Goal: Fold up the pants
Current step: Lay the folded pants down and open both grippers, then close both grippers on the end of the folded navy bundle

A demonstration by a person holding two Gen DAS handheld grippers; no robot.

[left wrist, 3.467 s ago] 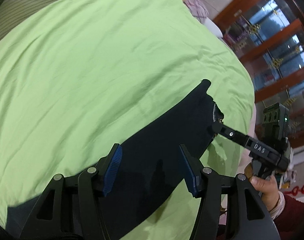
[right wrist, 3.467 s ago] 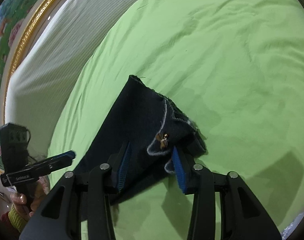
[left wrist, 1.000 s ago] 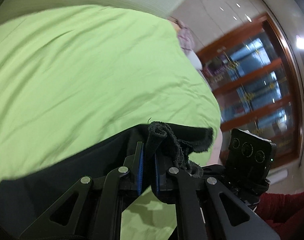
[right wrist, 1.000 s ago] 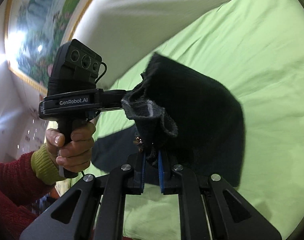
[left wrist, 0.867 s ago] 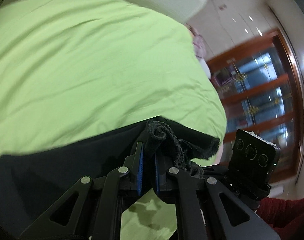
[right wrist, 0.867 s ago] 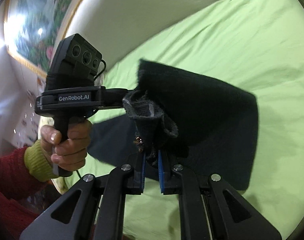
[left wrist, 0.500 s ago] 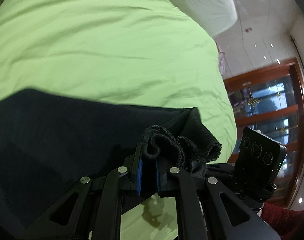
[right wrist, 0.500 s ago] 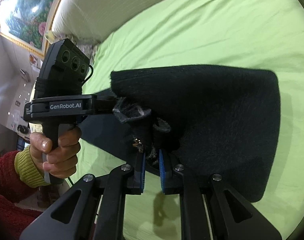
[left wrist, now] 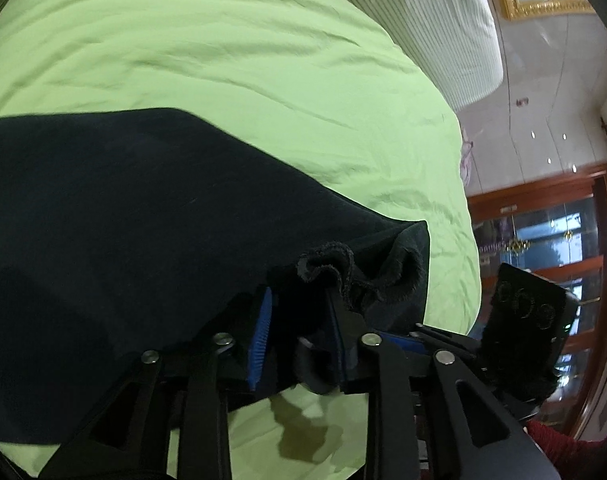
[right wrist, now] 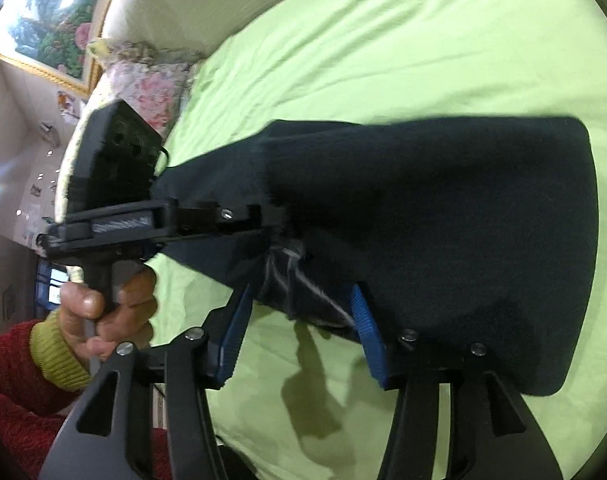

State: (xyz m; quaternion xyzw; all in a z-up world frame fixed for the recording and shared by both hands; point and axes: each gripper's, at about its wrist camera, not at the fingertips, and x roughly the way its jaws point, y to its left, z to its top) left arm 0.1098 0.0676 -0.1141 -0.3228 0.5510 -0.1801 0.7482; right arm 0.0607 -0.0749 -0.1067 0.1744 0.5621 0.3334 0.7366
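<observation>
The dark navy pants (left wrist: 115,216) lie folded over on the green bedsheet (left wrist: 207,52); they also show in the right wrist view (right wrist: 443,216). My left gripper (left wrist: 299,320) has its jaws parted, with the bunched pant edge (left wrist: 335,268) still lying loosely between the blue pads. My right gripper (right wrist: 299,312) is open wide, the frayed light-stitched waistband edge (right wrist: 291,280) resting between its fingers. The left gripper's body (right wrist: 119,216) sits close to the left of the right one, held by a hand in a red sleeve.
The green sheet (right wrist: 383,40) covers the bed. A white striped headboard cushion (left wrist: 455,20) and a floral pillow (right wrist: 151,84) lie at the far end. A wooden glass-door cabinet (left wrist: 543,232) stands beyond the bed's edge.
Both grippers carried the gripped pant end across over the rest of the pants and lowered it. Both were shut on the fabric half a second ago; now both jaws have opened.
</observation>
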